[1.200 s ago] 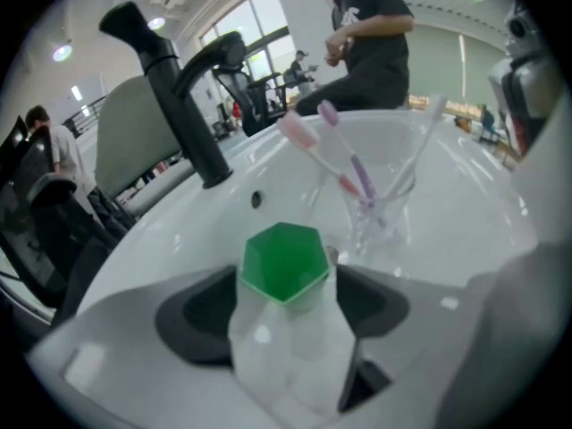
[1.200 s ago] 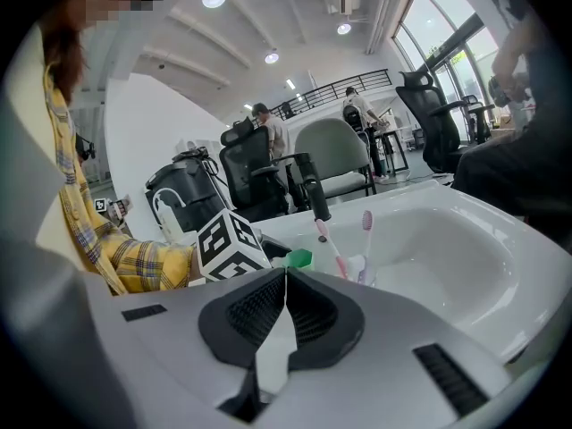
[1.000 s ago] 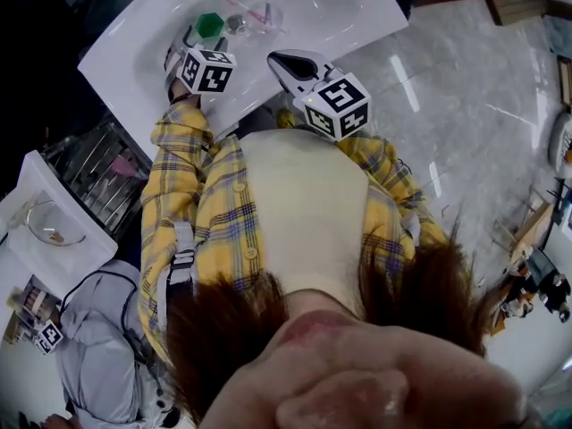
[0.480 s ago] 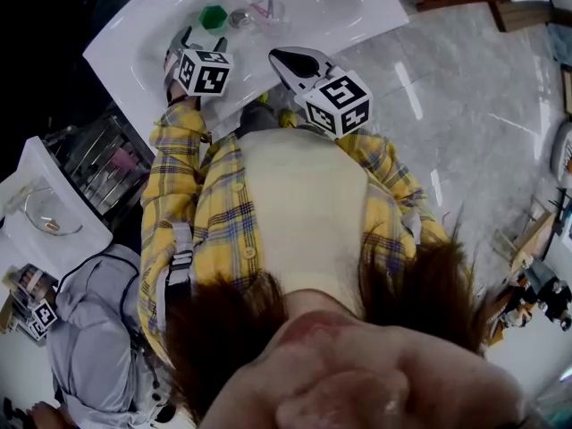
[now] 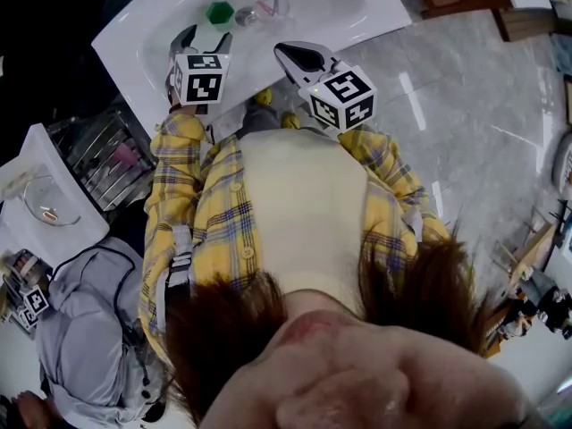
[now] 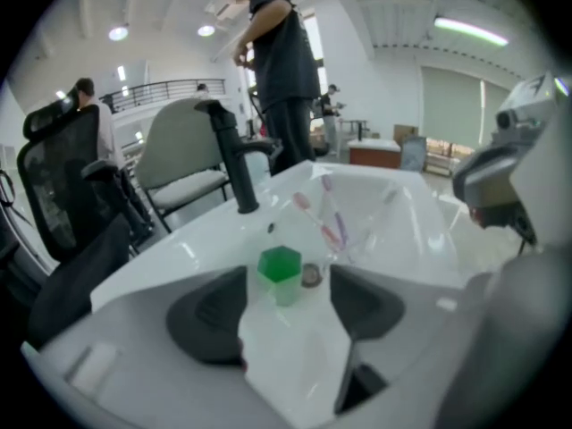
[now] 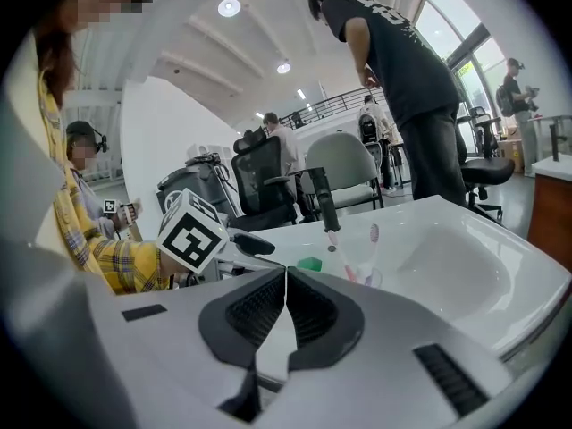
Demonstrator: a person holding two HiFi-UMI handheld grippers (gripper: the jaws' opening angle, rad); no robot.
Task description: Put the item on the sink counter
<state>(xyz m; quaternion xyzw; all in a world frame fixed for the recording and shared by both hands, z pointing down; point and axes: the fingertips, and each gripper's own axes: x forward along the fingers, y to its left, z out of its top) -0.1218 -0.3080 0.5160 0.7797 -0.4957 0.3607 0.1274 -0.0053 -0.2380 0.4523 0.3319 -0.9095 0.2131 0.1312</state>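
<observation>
Green-capped bottle (image 6: 280, 271) stands upright on the white sink (image 5: 349, 7), between its front edge and the faucet (image 6: 228, 159). Left gripper (image 5: 204, 36) jaws are apart and empty and have just been narrowing. Right gripper (image 7: 286, 275) jaws are pressed together.

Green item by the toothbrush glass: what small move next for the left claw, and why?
Probably draw the left claw straight back, away from the sink. The green item stands upright on it beyond the claw's tips; the jaws, just now closing slightly, are apart with nothing between them. It looks released, so backing off avoids knocking it or the glass.
</observation>
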